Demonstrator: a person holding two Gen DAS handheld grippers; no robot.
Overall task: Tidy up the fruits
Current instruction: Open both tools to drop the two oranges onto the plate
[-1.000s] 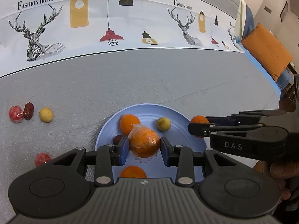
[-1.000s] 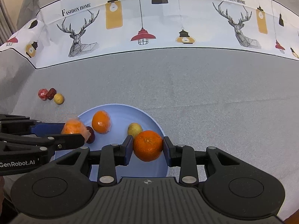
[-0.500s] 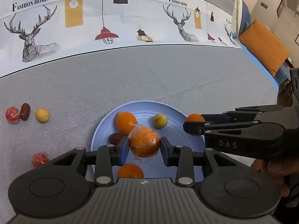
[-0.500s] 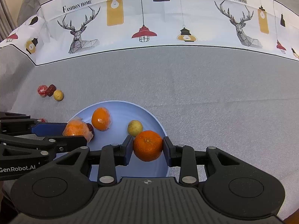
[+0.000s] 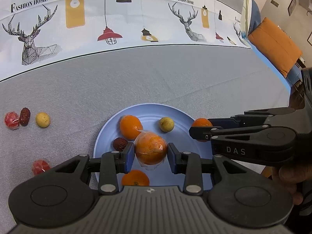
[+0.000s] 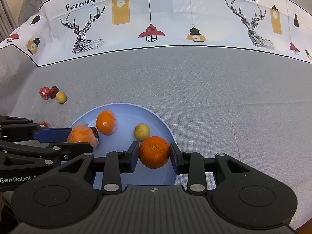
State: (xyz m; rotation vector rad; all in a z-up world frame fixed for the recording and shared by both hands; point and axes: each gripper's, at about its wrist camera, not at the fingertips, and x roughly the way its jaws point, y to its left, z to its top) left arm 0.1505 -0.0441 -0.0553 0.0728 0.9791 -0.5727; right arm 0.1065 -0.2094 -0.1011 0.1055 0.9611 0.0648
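A blue plate (image 5: pixel 175 113) (image 6: pixel 124 109) lies on the grey cloth. My left gripper (image 5: pixel 151 153) is shut on a plastic-wrapped orange (image 5: pixel 151 149), held over the plate's near part. My right gripper (image 6: pixel 154 153) is shut on a bare orange (image 6: pixel 154 152), held over the plate's right edge. On the plate lie a wrapped orange (image 5: pixel 130 126) (image 6: pixel 105 121), a yellow-green fruit (image 5: pixel 166 123) (image 6: pixel 142 132), a dark red date (image 5: pixel 120 144) and another orange (image 5: pixel 135 177) close under my left gripper.
Left of the plate on the cloth lie a wrapped red fruit (image 5: pixel 11 120), a red date (image 5: pixel 25 114), a yellow fruit (image 5: pixel 42 119) and another wrapped red fruit (image 5: pixel 40 166). A printed white cloth band (image 5: pixel 117 19) runs along the back. An orange cushion (image 5: pixel 273 44) is far right.
Both grippers have shifted slightly over the plate with their oranges still held. The loose fruits have not moved.
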